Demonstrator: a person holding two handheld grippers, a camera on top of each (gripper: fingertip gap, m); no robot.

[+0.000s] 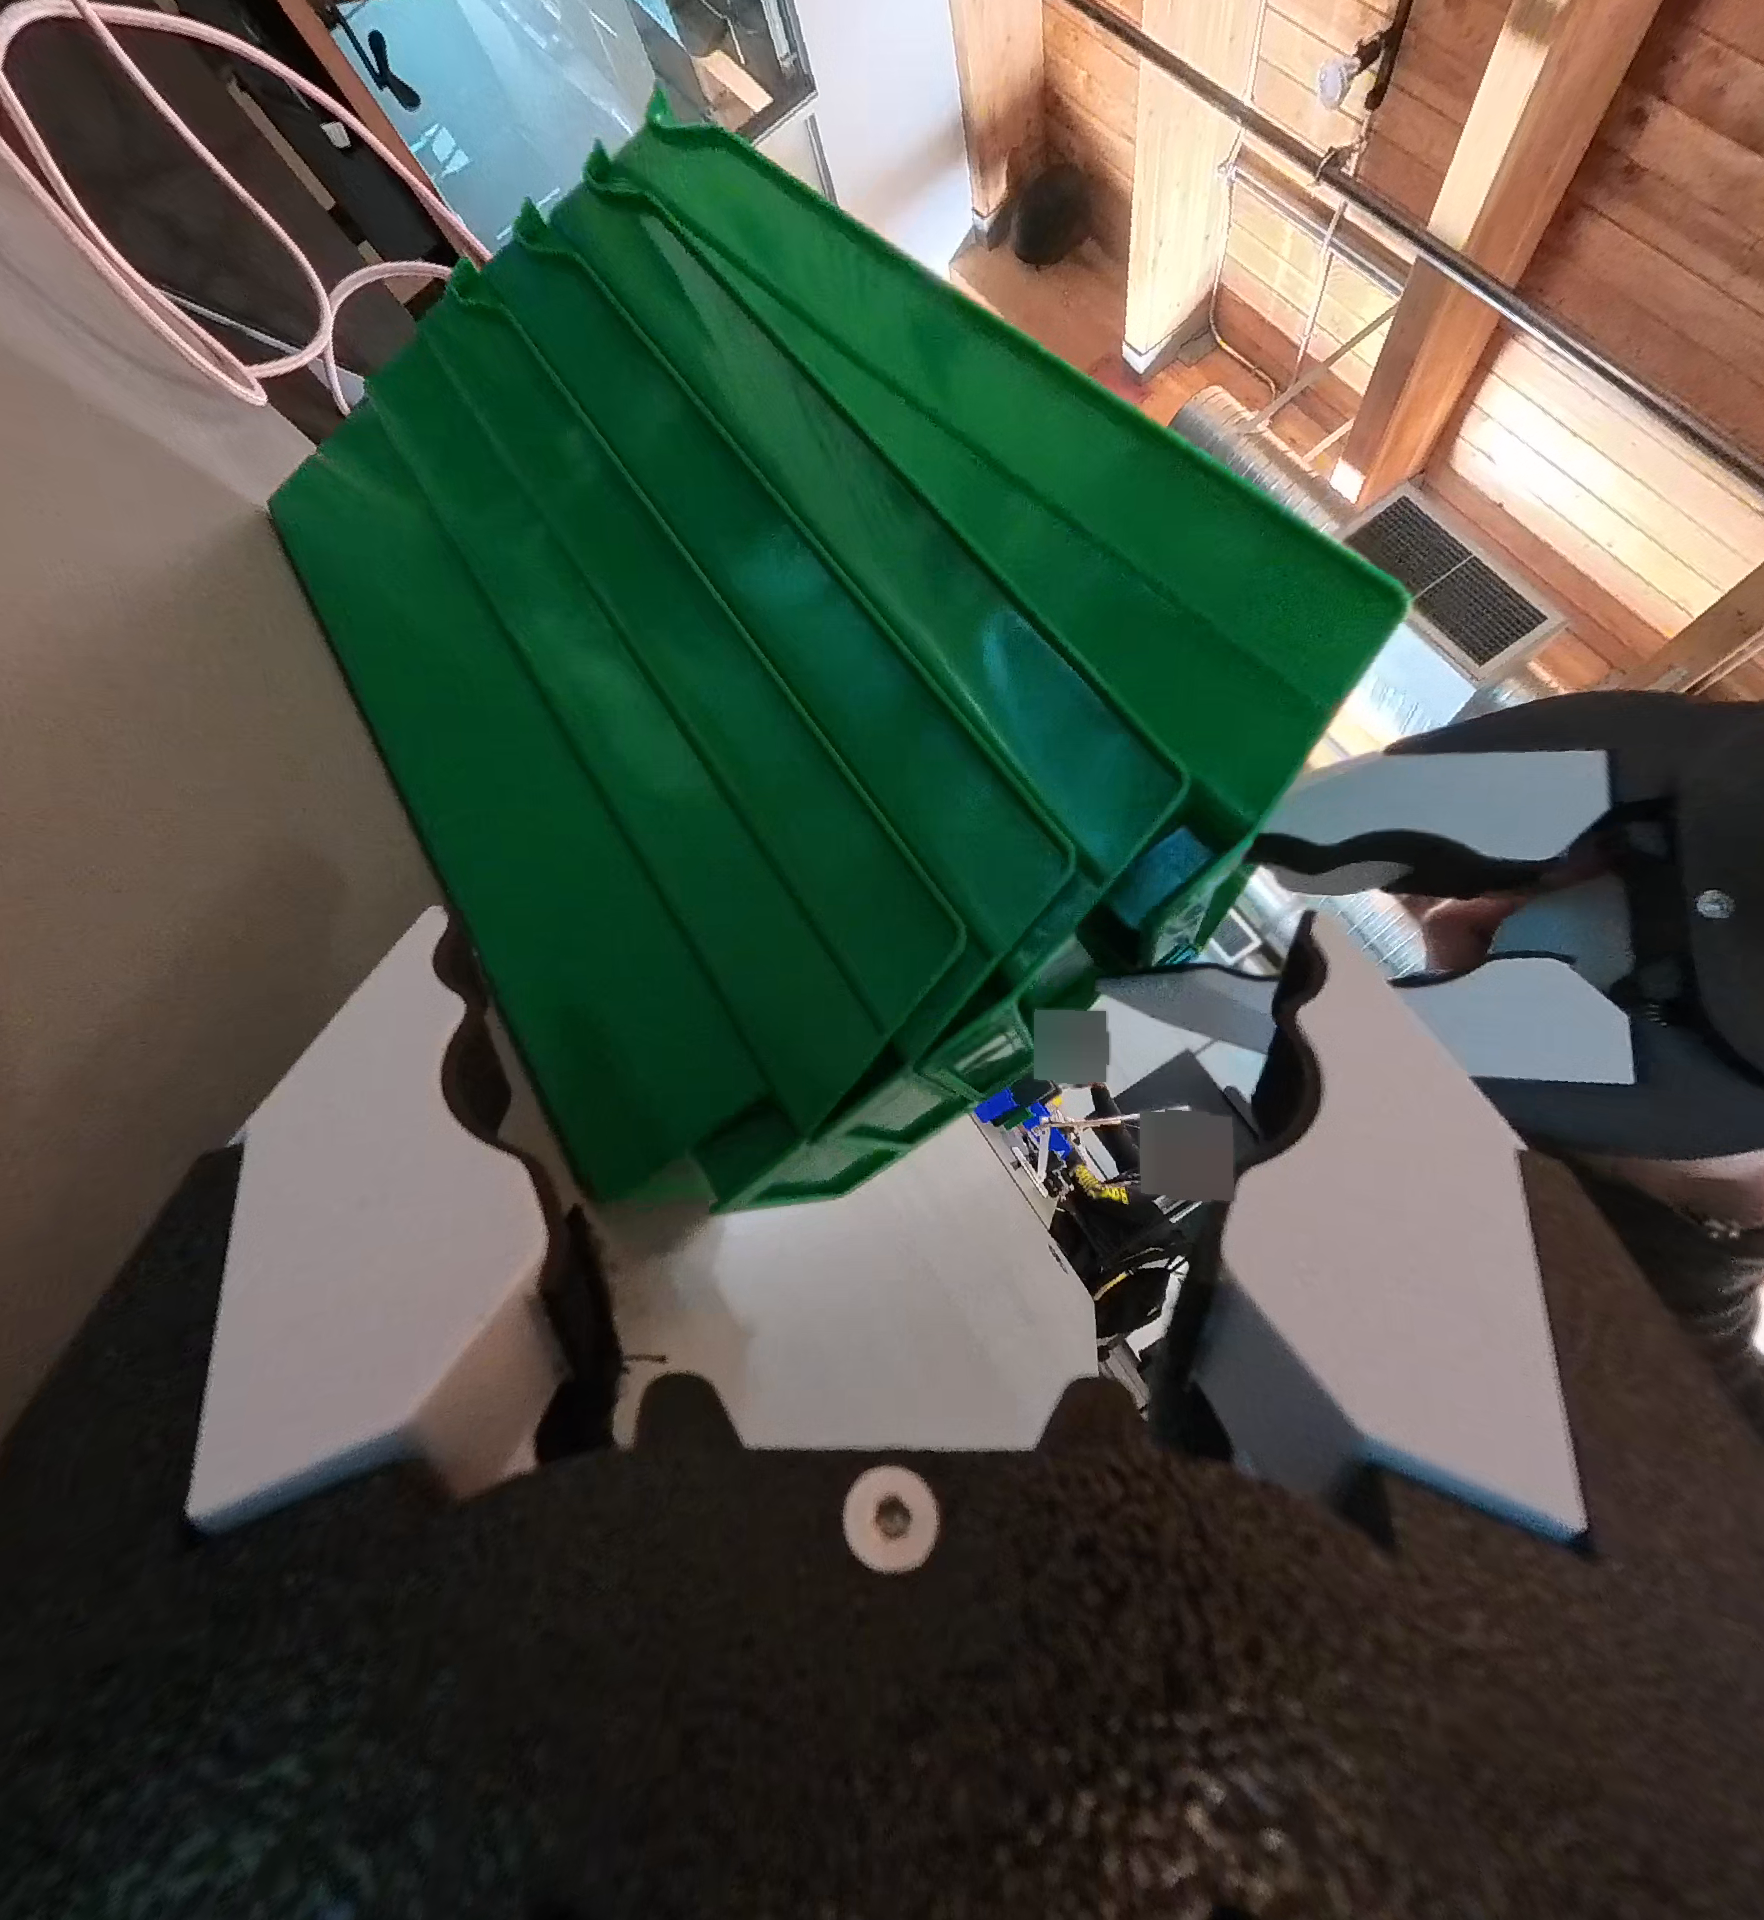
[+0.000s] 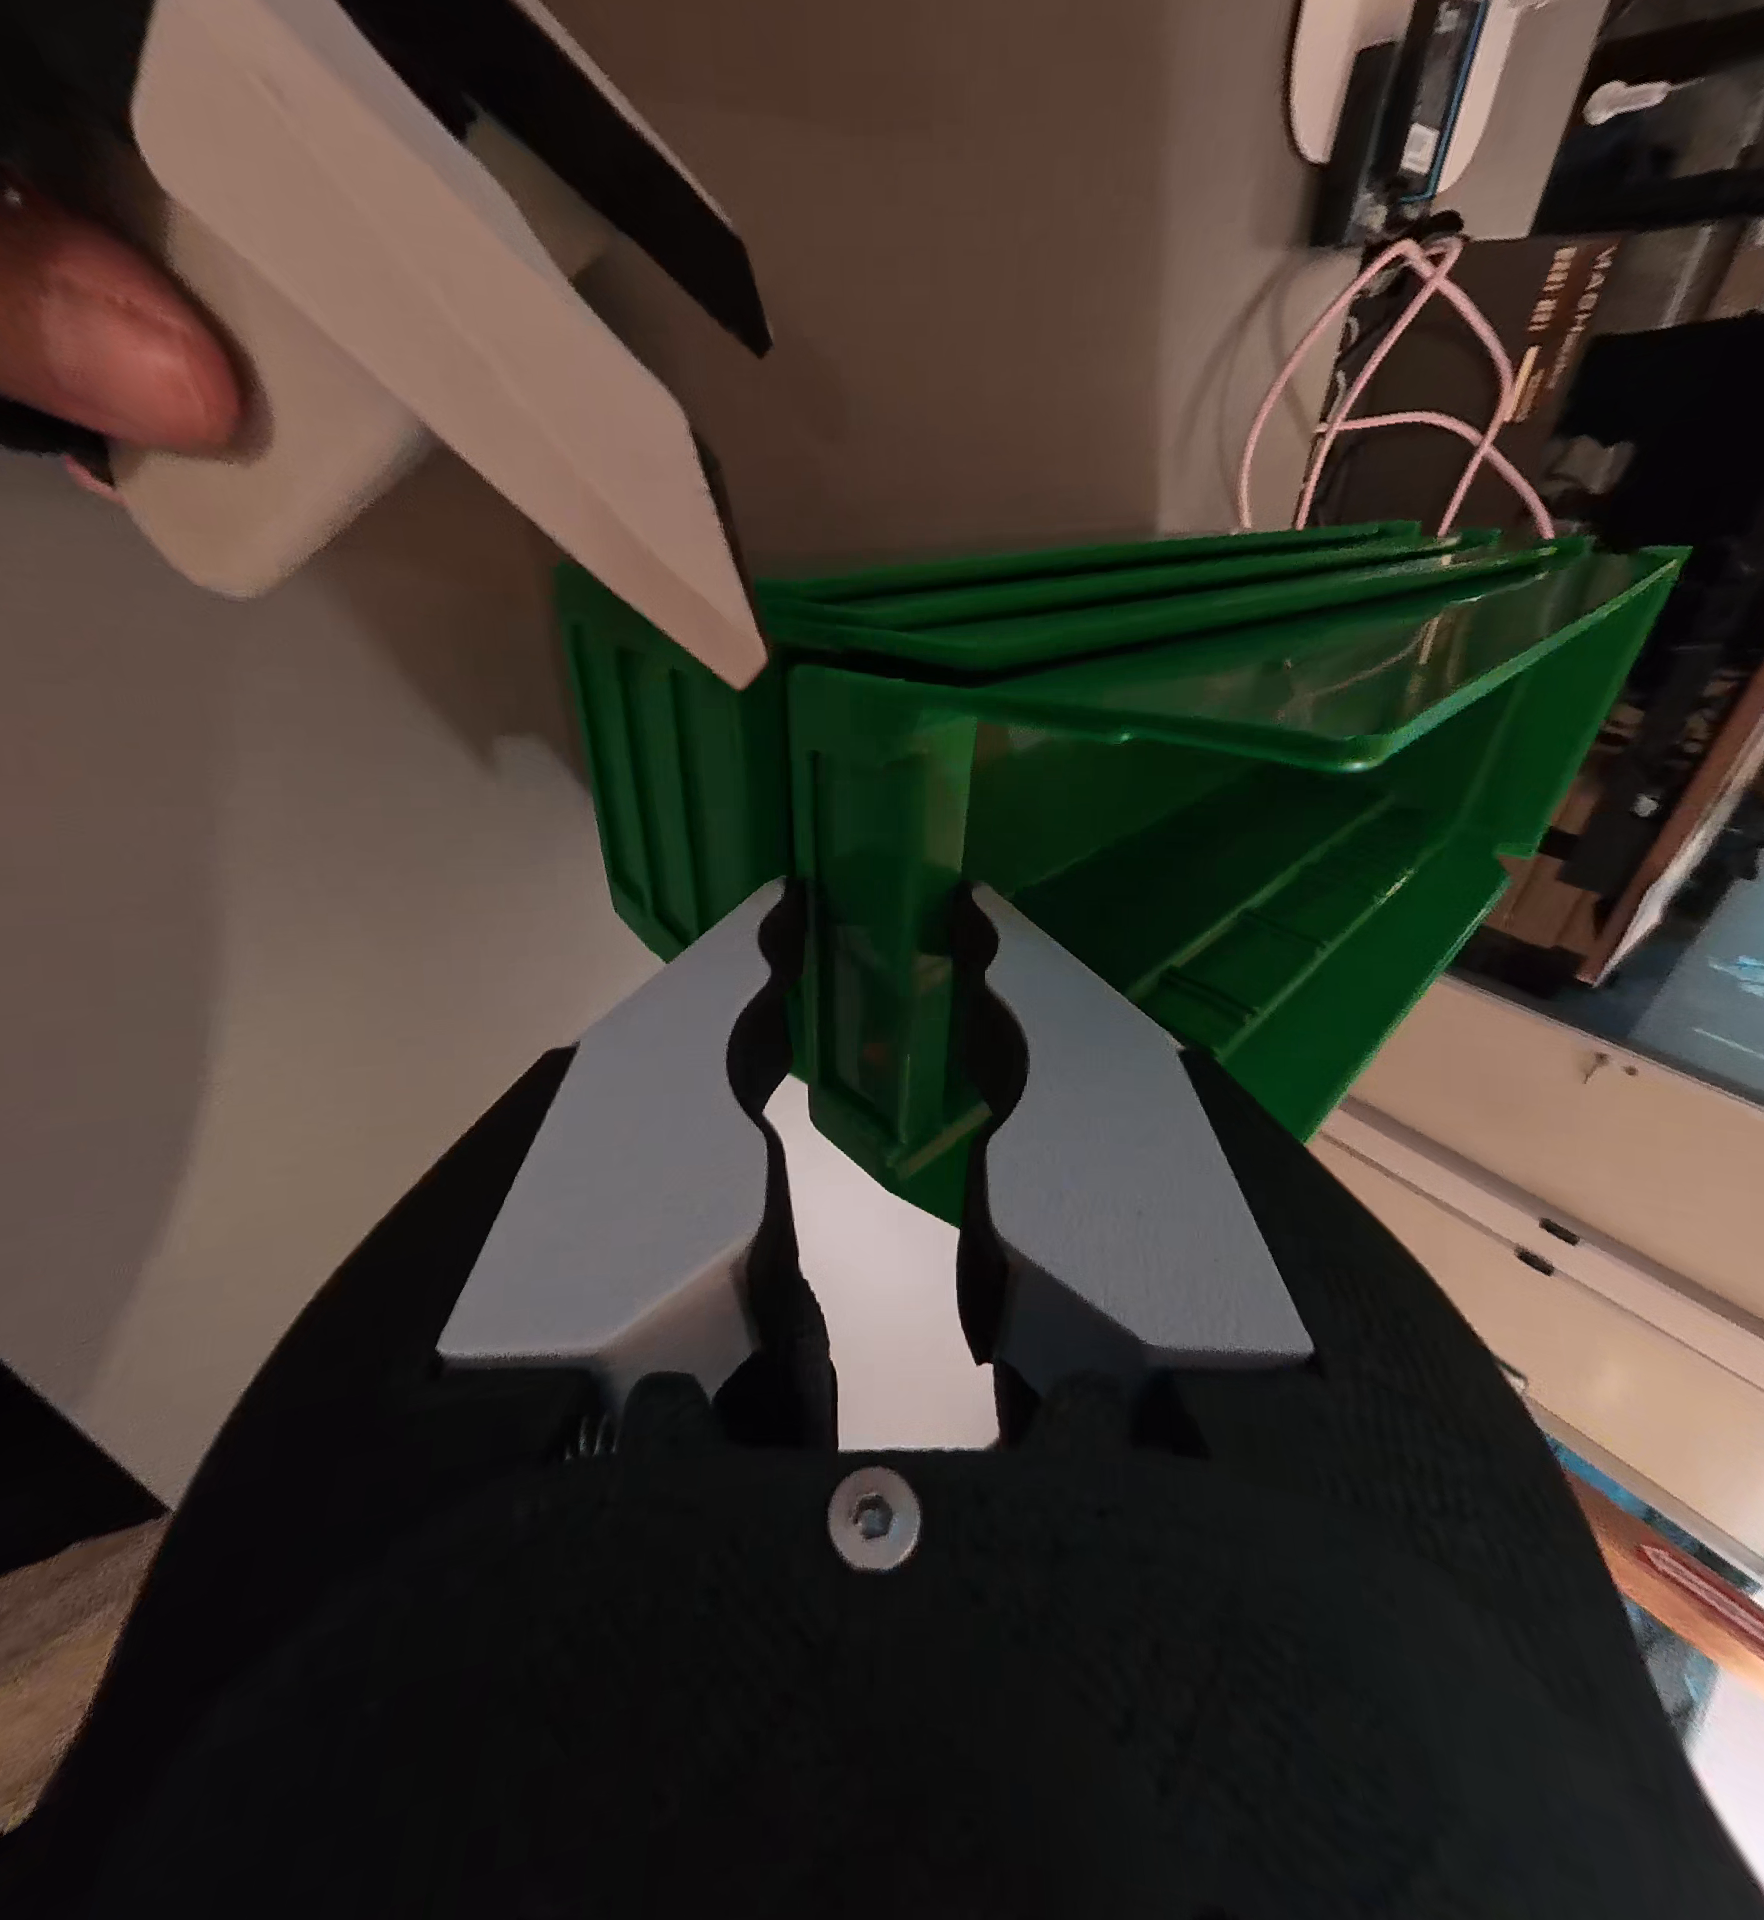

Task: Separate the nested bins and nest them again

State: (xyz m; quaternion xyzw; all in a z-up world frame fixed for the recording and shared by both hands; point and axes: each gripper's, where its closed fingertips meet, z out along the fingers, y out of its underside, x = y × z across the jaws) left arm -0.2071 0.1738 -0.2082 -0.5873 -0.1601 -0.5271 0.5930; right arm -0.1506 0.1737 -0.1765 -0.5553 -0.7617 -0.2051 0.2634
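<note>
Both grippers are working at the near end of a fanned stack of green bins, with the outermost one being pulled away.

The right gripper (image 2: pixel 873 894) is closing narrow on the end wall of the outermost bin (image 2: pixel 1262 831), its jaws pressing either side of that wall, while the left gripper (image 1: pixel 878 987) is standing wide, its jaws spread around the near end of the remaining nested bins (image 1: pixel 712 665) without visibly clamping them. This is looking like the separating step; the next move is probably calling for a steady pull with the right while the left is bracing the rest. The stack is tilting up off a beige surface (image 1: pixel 78 727). Beyond, pink cables (image 1: pixel 265 312) are looping, and timber beams (image 1: pixel 1480 208) are crossing overhead.
</note>
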